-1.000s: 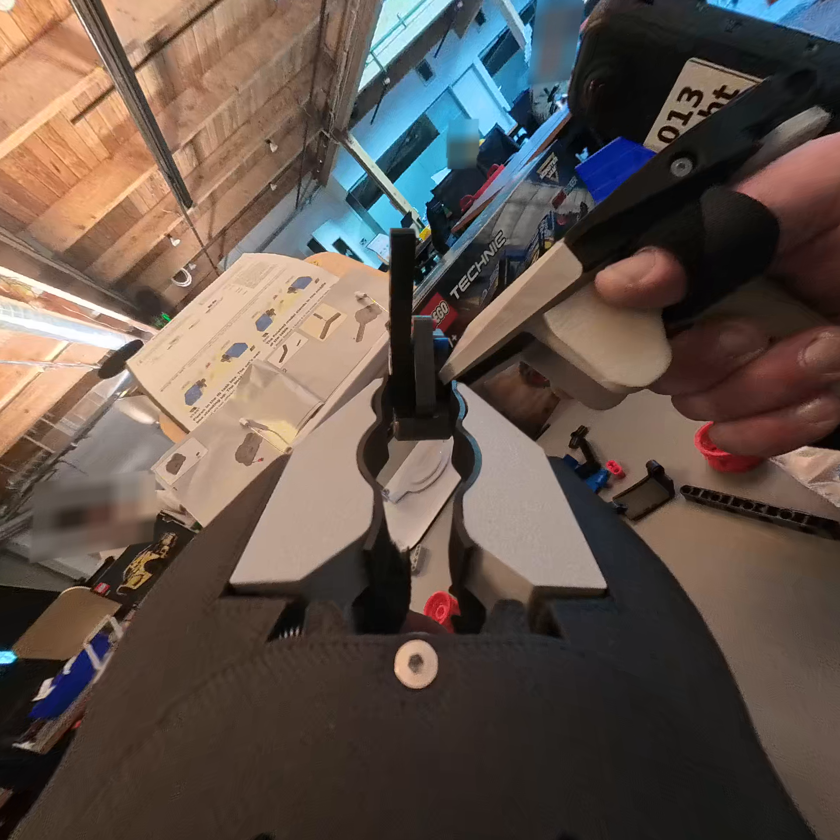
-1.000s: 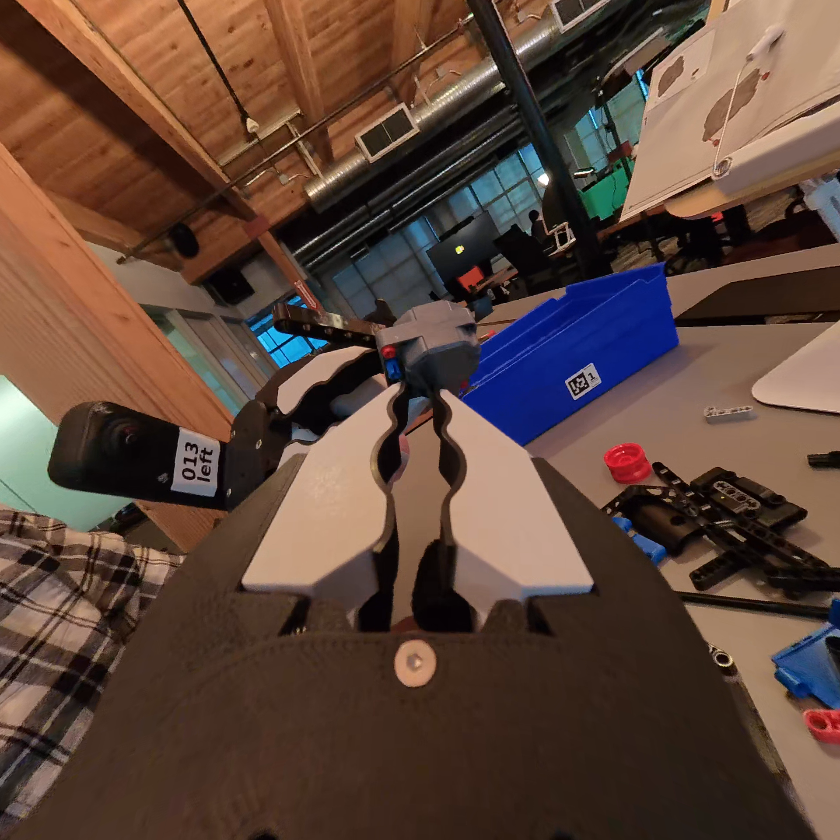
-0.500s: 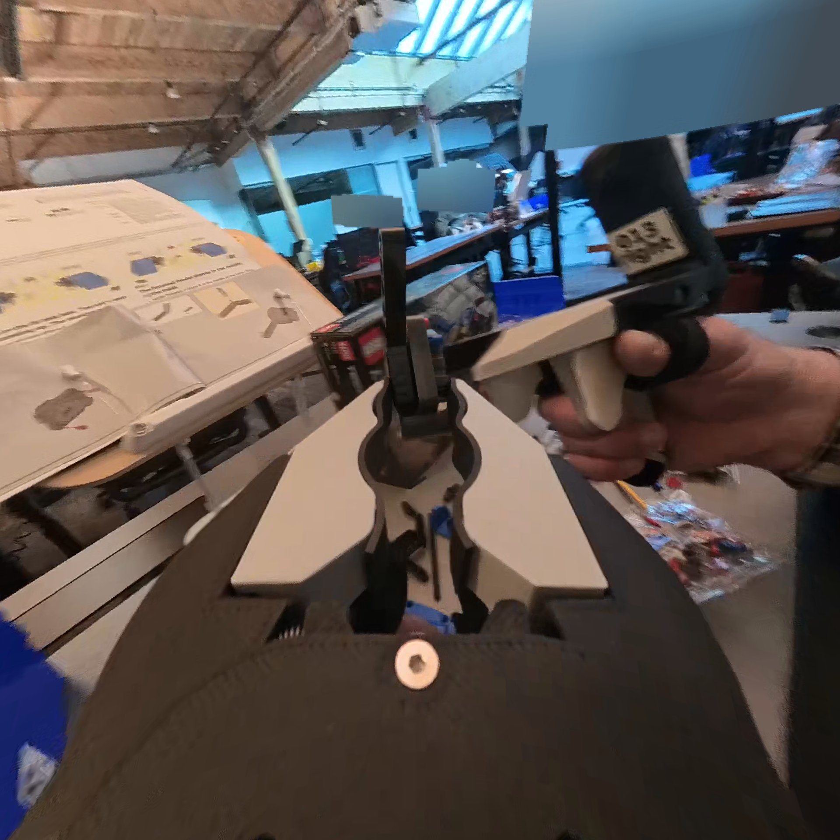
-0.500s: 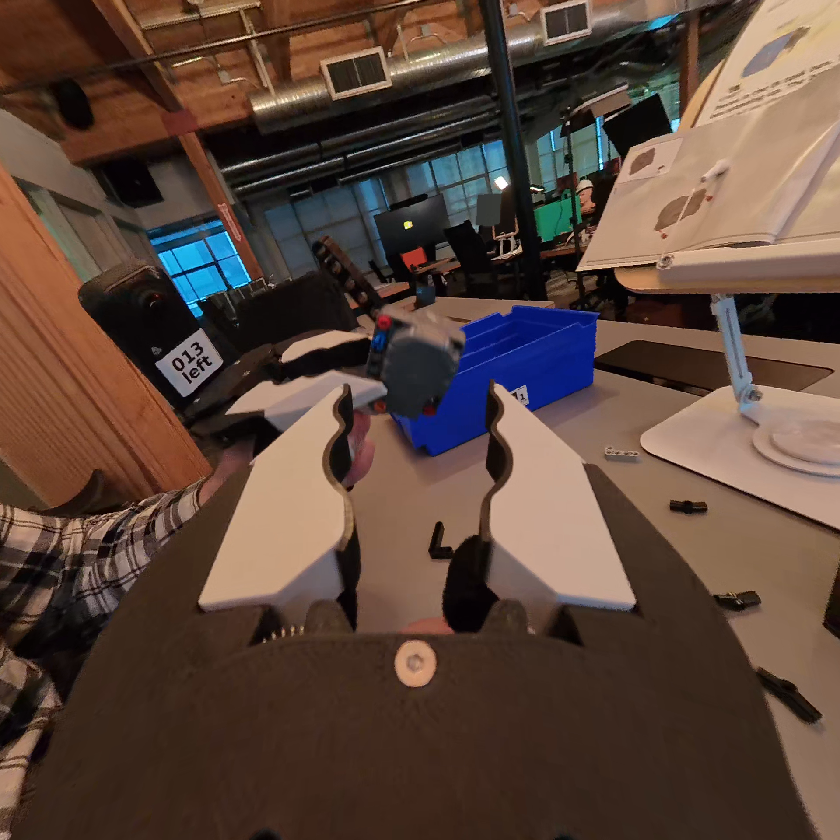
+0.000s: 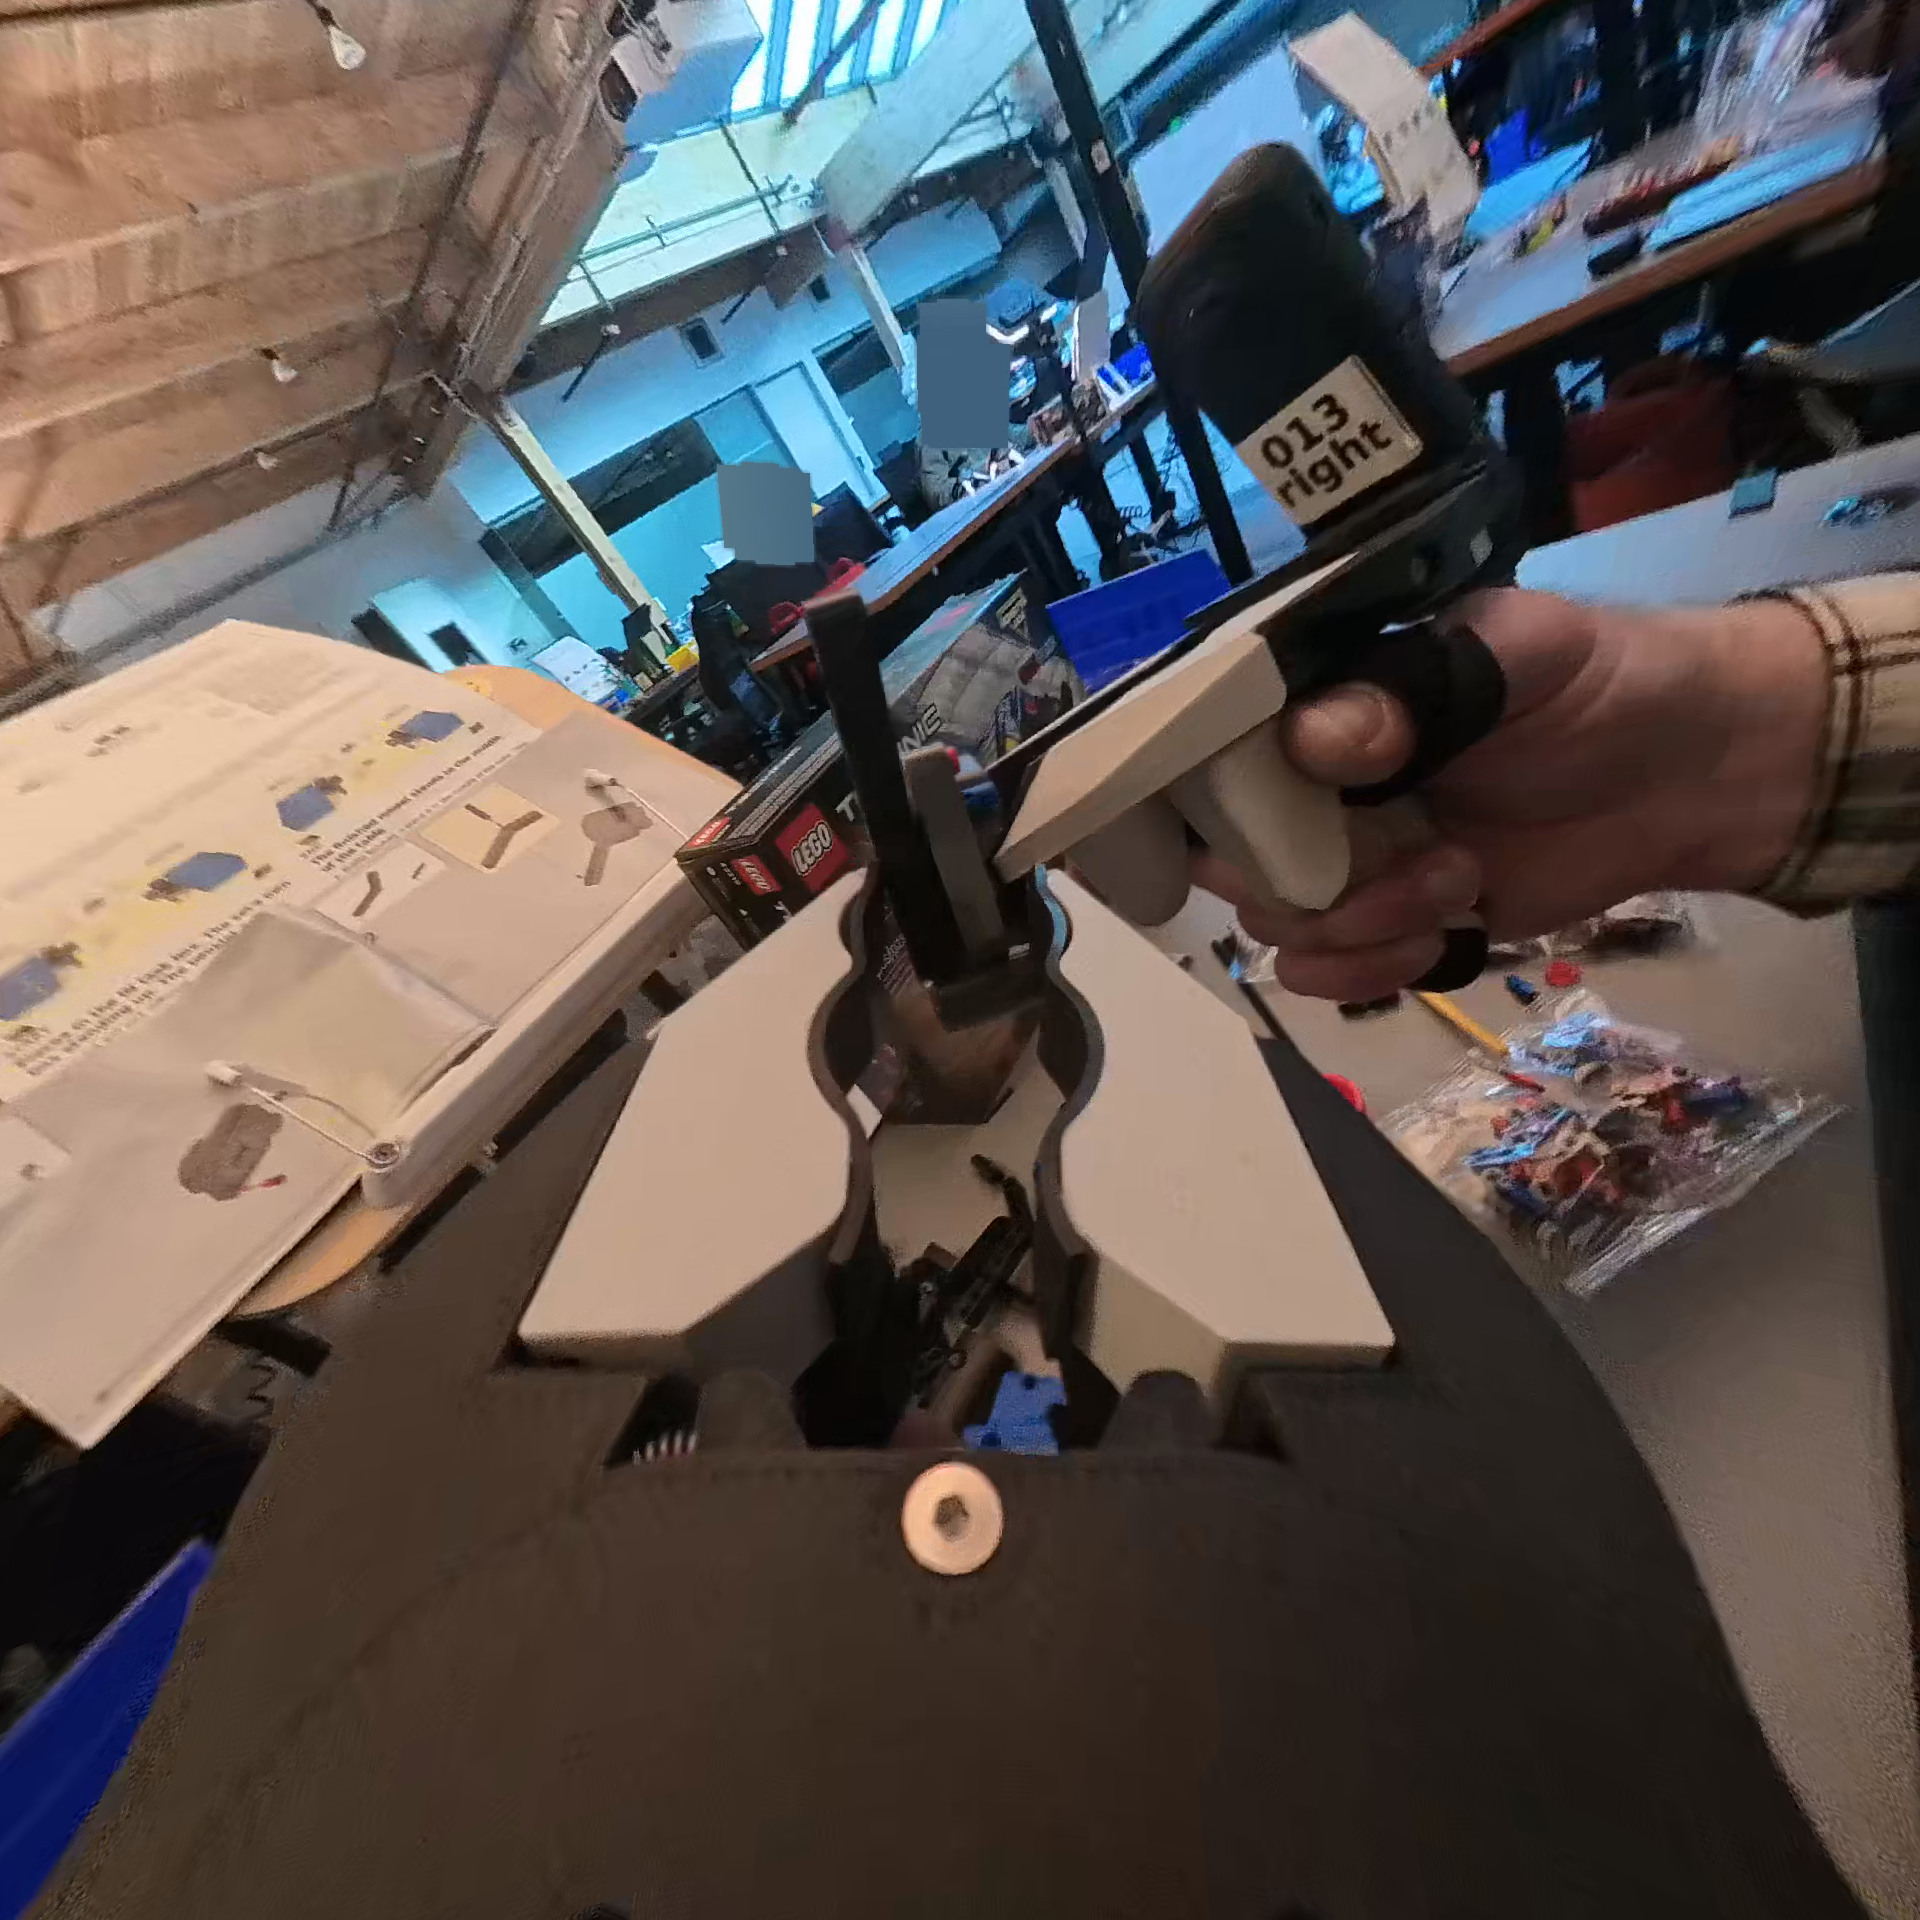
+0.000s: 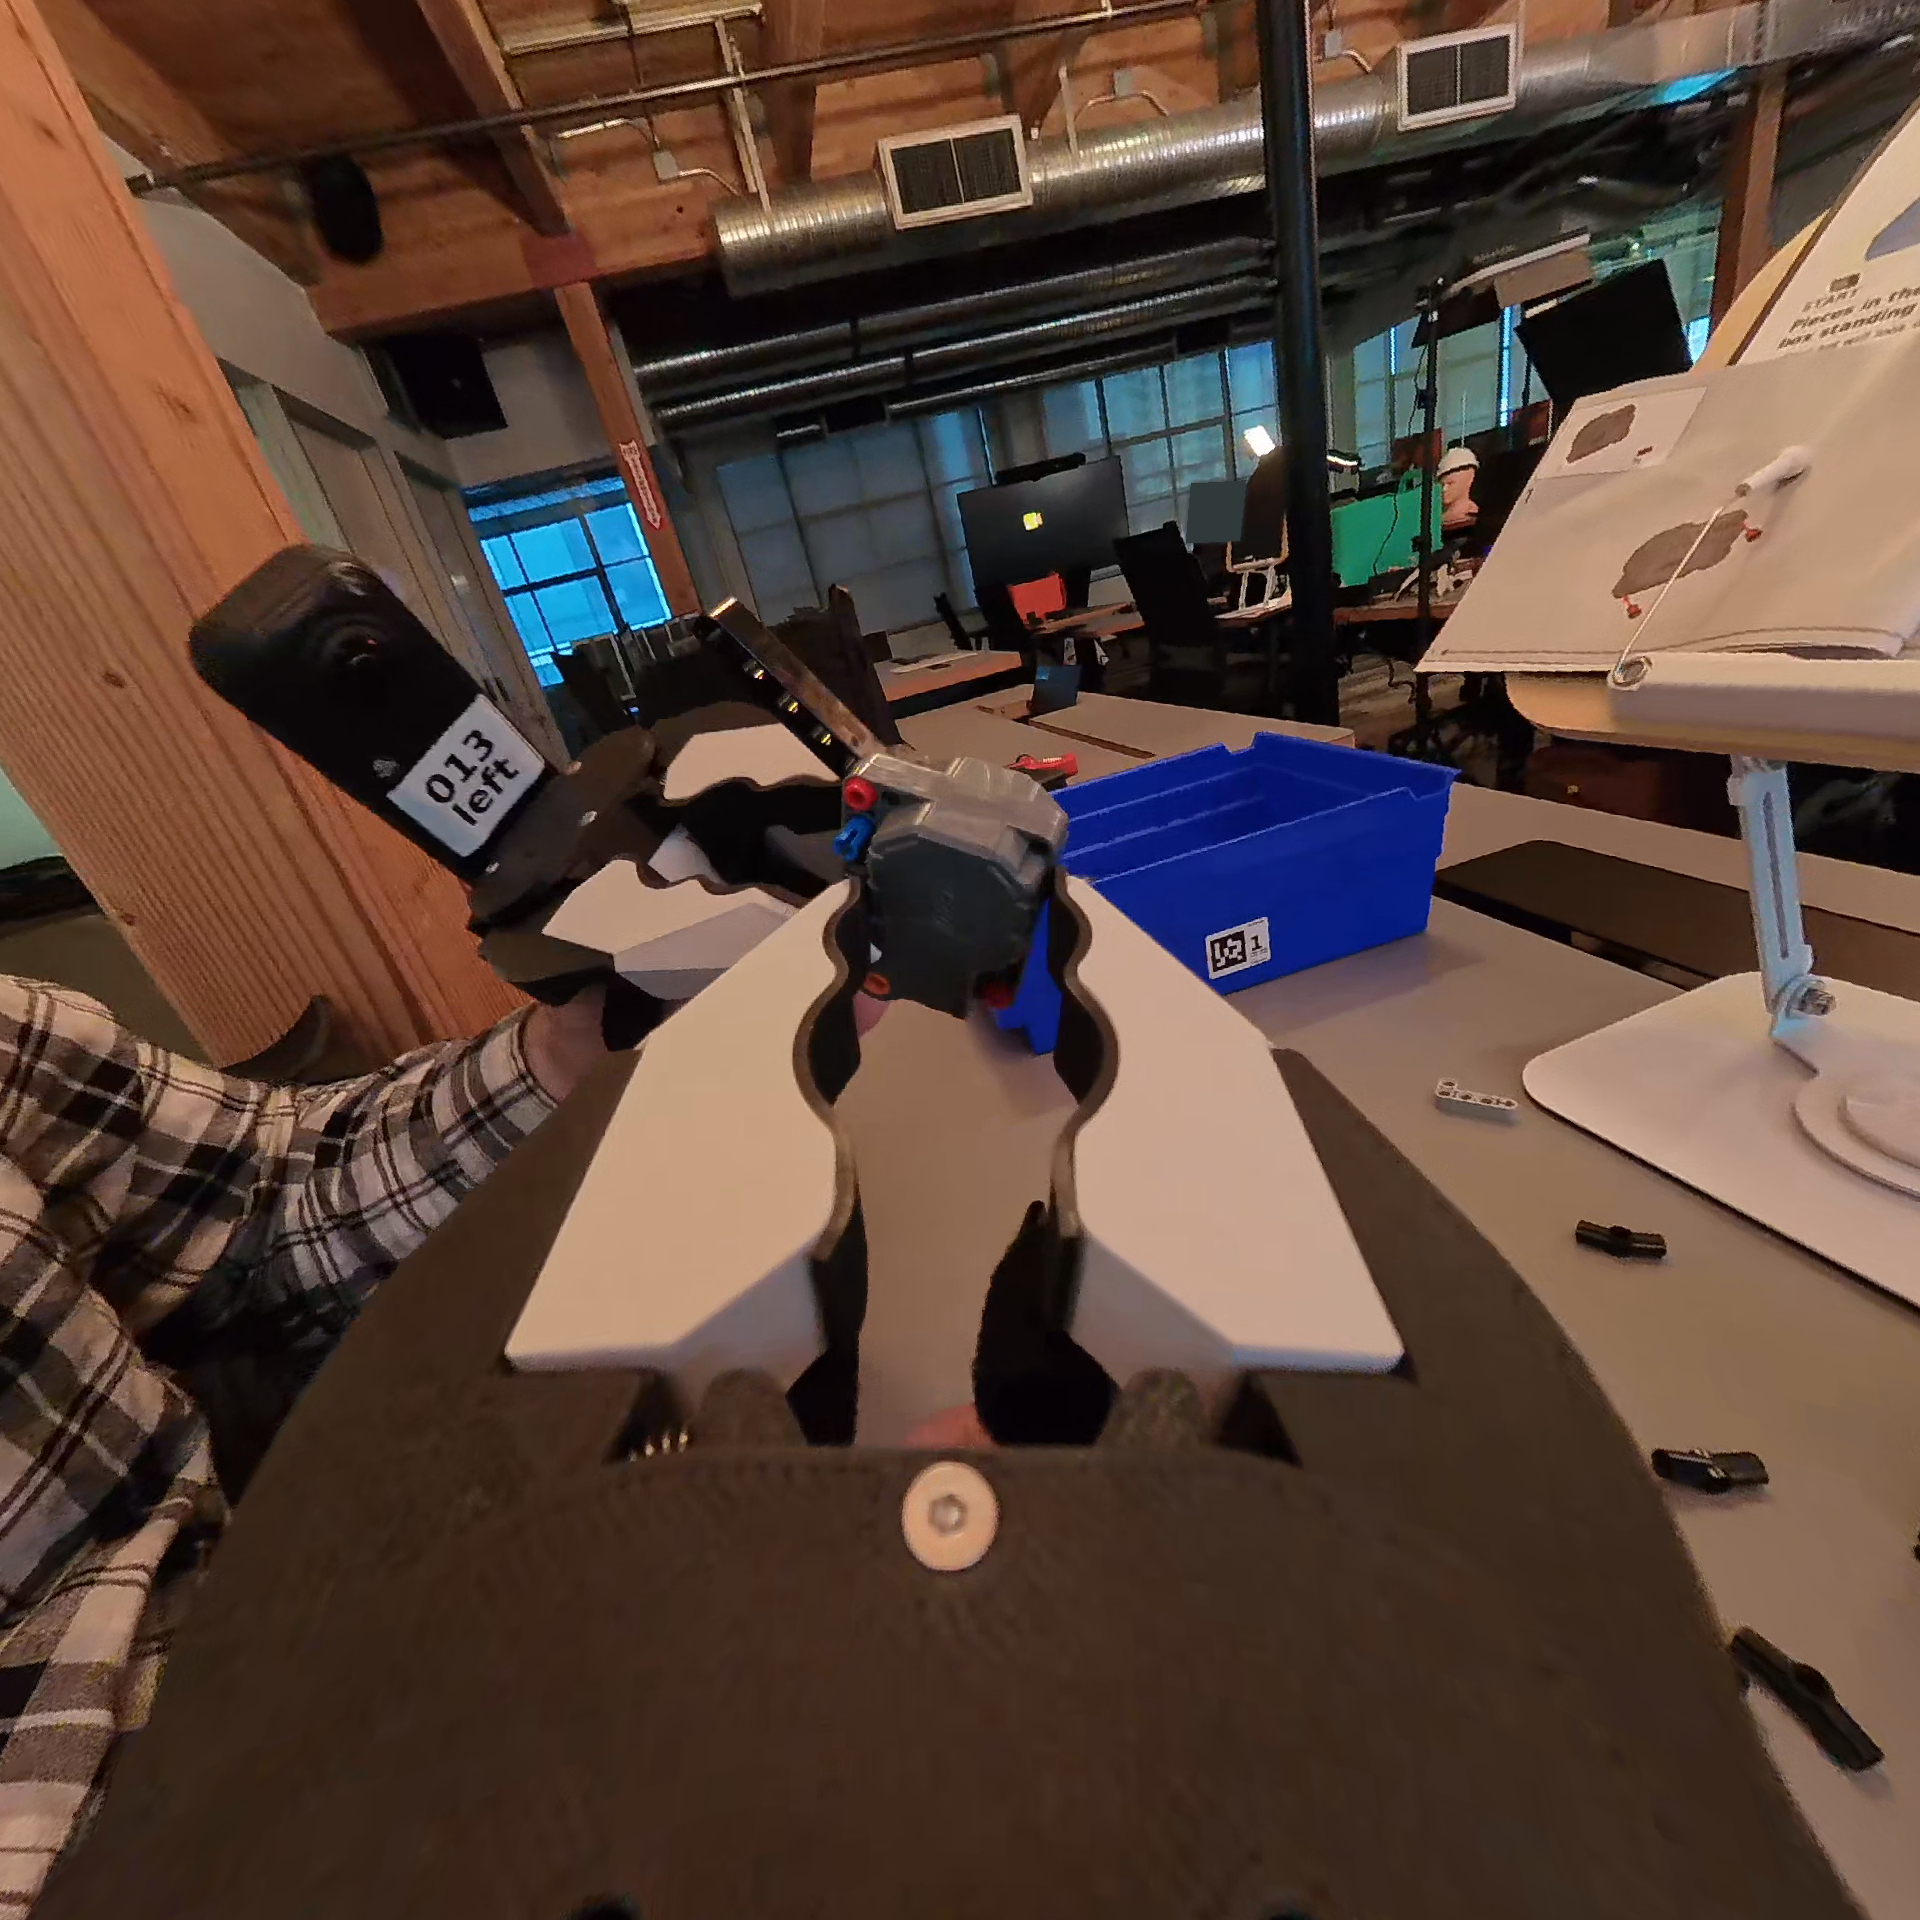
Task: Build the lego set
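Note:
A grey Lego motor block [image 6: 956, 883] with red and blue pins and a long black beam [image 5: 862, 748] on it is held up above the table. My left gripper [image 5: 956, 914] is shut on the lower end of this assembly [image 5: 951, 831]. In the right wrist view it [image 6: 717, 831] reaches in from the left. My right gripper [image 6: 954, 914] has its fingertips on both sides of the motor block and is shut on it. In the left wrist view one of its fingers [image 5: 1143, 727] meets the assembly from the right.
An open instruction booklet [image 5: 260, 883] rests on a white stand [image 6: 1766, 883]. A blue bin [image 6: 1268, 852] stands behind the assembly on the grey table [image 6: 1351, 1091]. A Lego box [image 5: 810, 842], a bag of parts [image 5: 1600, 1132] and loose black pins [image 6: 1621, 1238] lie around.
My right gripper opened wide half a second ago and has now closed around the motor block. Both grippers have tilted down from the ceiling toward level. The left grip has not changed.

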{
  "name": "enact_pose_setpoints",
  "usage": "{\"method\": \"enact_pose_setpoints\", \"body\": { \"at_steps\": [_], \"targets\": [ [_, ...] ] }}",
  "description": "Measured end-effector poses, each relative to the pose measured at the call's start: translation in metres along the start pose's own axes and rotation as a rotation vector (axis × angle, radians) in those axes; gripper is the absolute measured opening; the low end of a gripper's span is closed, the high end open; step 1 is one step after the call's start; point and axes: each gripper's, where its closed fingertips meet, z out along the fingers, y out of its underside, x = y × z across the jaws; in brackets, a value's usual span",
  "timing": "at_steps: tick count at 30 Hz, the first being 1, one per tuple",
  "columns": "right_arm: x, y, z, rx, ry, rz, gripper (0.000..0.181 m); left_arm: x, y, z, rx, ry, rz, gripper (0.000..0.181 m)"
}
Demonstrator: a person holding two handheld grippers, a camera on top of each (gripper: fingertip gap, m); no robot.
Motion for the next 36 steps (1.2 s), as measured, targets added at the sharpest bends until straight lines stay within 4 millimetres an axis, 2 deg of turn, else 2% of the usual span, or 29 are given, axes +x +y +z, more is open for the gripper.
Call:
{"method": "enact_pose_setpoints", "body": {
  "at_steps": [9,16,19,22,28,36],
  "targets": [
    [-0.006,0.001,0.000,-0.045,-0.018,0.003,0.030,0.004,-0.003,-0.003,-0.096,0.002,0.269,0.022],
    [-0.003,0.000,-0.002,-0.038,0.013,-0.033,0.031,0.003,-0.003,0.000,-0.090,-0.016,0.273,0.024],
    [-0.003,0.000,0.000,-0.053,0.034,-0.068,0.031,0.003,-0.009,-0.003,-0.051,-0.032,0.231,0.037],
    [-0.002,0.001,-0.001,-0.065,0.052,-0.089,0.031,0.006,-0.006,-0.002,-0.071,-0.026,0.237,0.031],
    [-0.005,0.000,-0.002,-0.085,0.045,-0.074,0.030,0.007,-0.009,-0.002,-0.092,-0.030,0.357,0.028],
    [-0.001,0.012,-0.003,-0.181,0.056,-0.041,0.029,0.011,0.001,-0.001,-0.191,-0.005,0.511,0.026]
  ]
}}
